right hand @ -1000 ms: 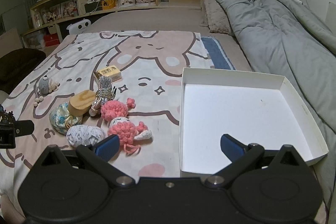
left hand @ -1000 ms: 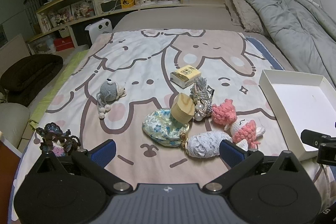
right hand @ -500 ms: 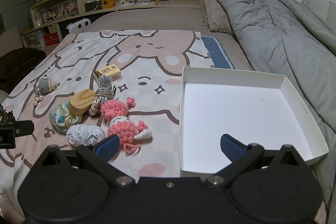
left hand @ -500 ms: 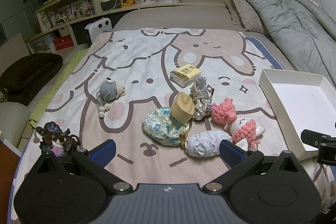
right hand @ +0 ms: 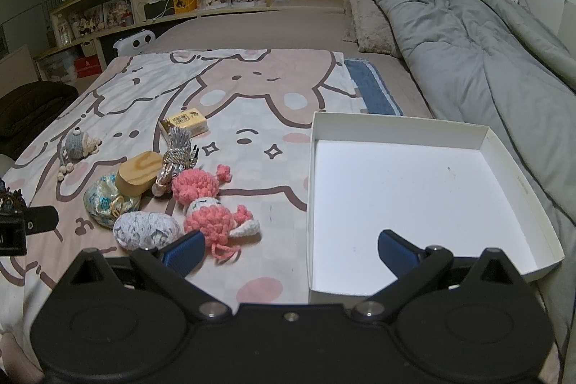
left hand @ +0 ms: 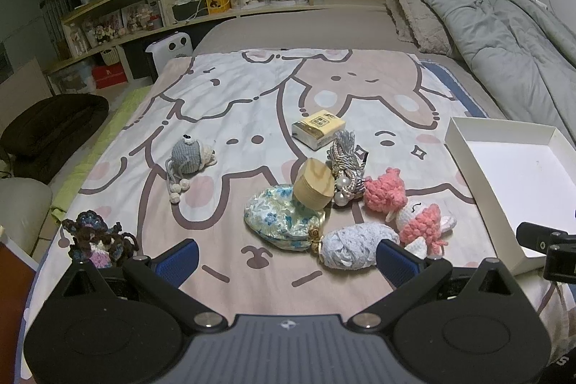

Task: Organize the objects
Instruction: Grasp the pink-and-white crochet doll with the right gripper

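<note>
Lighting: dim, cool indoor light; soft shadows. White shallow cardboard tray (right hand: 414,189) brightest, slightly glaring. Fisheye bending and dark vignette at edges.

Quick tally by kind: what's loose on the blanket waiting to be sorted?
Crochet toys: 4, namely grey, dark, pink ball, pink doll.
Boxes: 2, namely wooden, yellow.
Pouch: 1.
Yarn ball: 1.
Tassel: 1.
Total: 9.

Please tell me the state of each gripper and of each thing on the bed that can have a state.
left gripper: open, holding nothing
right gripper: open, holding nothing
white box: lidless, nothing inside
wooden round box: tilted, leaning on the floral pouch
yellow packet: lying flat
pink crochet doll: lying down
</note>
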The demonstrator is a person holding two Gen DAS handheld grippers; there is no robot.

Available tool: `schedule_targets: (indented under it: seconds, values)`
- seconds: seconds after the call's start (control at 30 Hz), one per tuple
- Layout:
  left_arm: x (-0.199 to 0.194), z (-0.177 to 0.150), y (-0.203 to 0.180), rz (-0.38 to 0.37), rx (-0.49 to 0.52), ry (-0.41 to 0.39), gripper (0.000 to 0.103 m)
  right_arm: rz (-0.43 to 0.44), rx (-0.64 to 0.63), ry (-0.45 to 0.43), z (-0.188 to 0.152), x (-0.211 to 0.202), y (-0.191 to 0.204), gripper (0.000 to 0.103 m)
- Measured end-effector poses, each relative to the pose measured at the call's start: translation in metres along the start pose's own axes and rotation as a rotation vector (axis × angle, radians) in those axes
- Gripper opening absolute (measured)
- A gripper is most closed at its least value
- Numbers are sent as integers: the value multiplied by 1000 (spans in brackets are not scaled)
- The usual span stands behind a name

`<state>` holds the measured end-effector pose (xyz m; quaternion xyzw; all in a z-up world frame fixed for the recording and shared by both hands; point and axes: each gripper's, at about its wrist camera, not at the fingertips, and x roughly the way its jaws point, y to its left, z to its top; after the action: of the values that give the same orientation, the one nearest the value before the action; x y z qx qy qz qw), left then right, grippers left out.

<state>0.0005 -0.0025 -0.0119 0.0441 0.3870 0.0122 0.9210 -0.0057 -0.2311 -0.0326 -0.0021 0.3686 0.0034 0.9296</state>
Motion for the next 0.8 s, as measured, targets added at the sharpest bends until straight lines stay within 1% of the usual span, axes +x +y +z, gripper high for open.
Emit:
schedule_targets:
  seconds: [0.13, 0.23, 0.37, 0.47, 0.63, 0.7, 0.77, 0.8]
  values:
    - [4, 0, 1, -8, -5, -2, 103, -11, 13, -7, -1, 2, 0, 103]
    - [5, 2, 7, -21, -40, -16, 103, -19, 40, -29, 0, 4, -2, 103]
    - [7, 6, 16, 1, -101, -55, 103, -1, 70, -71, 7, 4, -4, 103]
    - [9, 10, 21, 15, -125, -70, 103, 22, 96, -89, 15, 8, -4, 103]
    - [19, 16, 22, 31, -132, -40, 103, 35, 80, -108, 31, 19, -1, 103]
    - [22, 15, 19, 25, -121, -44, 103, 47, 69, -124, 38, 26, 3, 103]
    - [26, 14, 16, 23, -111, -29, 103, 64, 56, -160, 42, 32, 8, 103]
    - [29, 13, 14, 13, -114, -13, 103, 75, 39, -158, 46, 35, 10, 103]
